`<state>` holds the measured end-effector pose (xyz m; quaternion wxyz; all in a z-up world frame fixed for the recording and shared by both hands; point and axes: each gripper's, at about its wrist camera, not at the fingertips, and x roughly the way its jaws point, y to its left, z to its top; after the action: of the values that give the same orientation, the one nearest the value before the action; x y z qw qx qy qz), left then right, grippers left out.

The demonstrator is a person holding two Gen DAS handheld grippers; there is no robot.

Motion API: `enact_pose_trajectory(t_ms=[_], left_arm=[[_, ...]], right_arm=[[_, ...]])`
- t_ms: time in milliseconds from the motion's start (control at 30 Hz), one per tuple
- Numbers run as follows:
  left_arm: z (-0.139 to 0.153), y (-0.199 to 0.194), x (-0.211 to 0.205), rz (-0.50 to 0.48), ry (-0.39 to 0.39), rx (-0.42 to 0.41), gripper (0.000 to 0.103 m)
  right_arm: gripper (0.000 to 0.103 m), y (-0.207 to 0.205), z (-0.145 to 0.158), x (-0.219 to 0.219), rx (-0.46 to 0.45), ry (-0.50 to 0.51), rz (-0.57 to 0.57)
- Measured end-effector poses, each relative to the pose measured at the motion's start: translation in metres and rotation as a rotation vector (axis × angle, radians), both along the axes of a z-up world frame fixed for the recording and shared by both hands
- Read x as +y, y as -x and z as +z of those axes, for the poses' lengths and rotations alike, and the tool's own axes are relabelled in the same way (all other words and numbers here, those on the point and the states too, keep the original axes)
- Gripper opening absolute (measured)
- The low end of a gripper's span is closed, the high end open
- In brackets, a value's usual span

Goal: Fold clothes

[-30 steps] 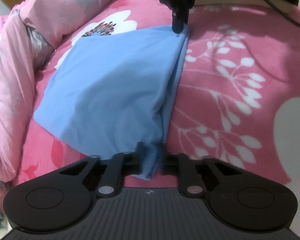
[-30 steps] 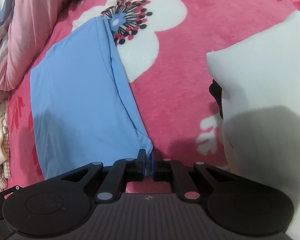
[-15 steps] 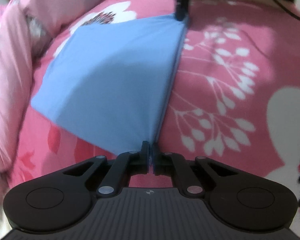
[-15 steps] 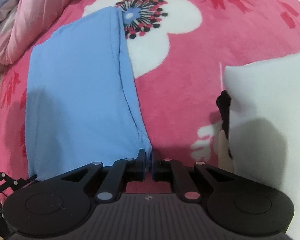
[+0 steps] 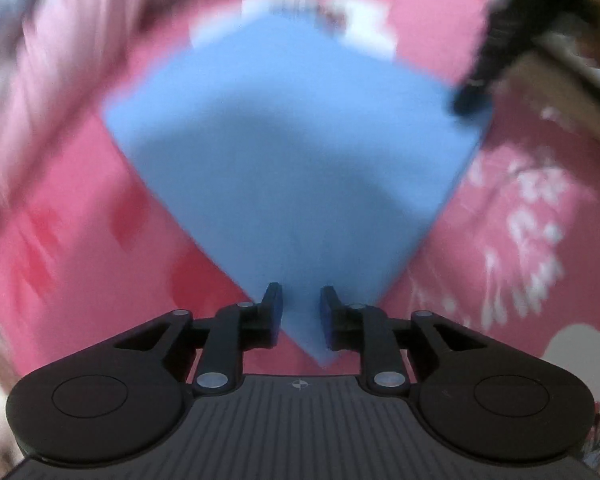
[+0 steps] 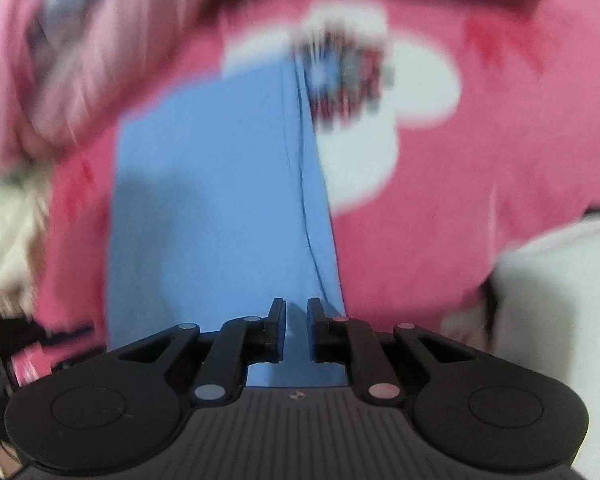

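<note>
On the bed [image 5: 520, 240], blue garment [image 5: 292, 160] folded: left hand-held gripper [image 5: 300, 312] opening, corner loose between; right hand-held gripper [image 6: 297, 328] parted (blurry). Next: withdraw clear.

Pink floral fleece blanket [image 5: 80, 240]: print smeared by motion blur in both views.
Black object [image 5: 496, 40], top right: blurred, cut by edge.
White bulky item [image 6: 560, 300]: cut off right, unidentifiable.
</note>
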<state>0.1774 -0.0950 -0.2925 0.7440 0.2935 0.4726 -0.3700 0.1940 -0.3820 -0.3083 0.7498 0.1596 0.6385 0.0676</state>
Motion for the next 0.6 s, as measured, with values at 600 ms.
enact_pose_trajectory(t_ms=[600], left_arm=[[0.009, -0.063, 0.002, 0.401, 0.055, 0.123, 0.031]], right_arm=[[0.010, -0.085, 0.005, 0.027, -0.162, 0.103, 0.244]])
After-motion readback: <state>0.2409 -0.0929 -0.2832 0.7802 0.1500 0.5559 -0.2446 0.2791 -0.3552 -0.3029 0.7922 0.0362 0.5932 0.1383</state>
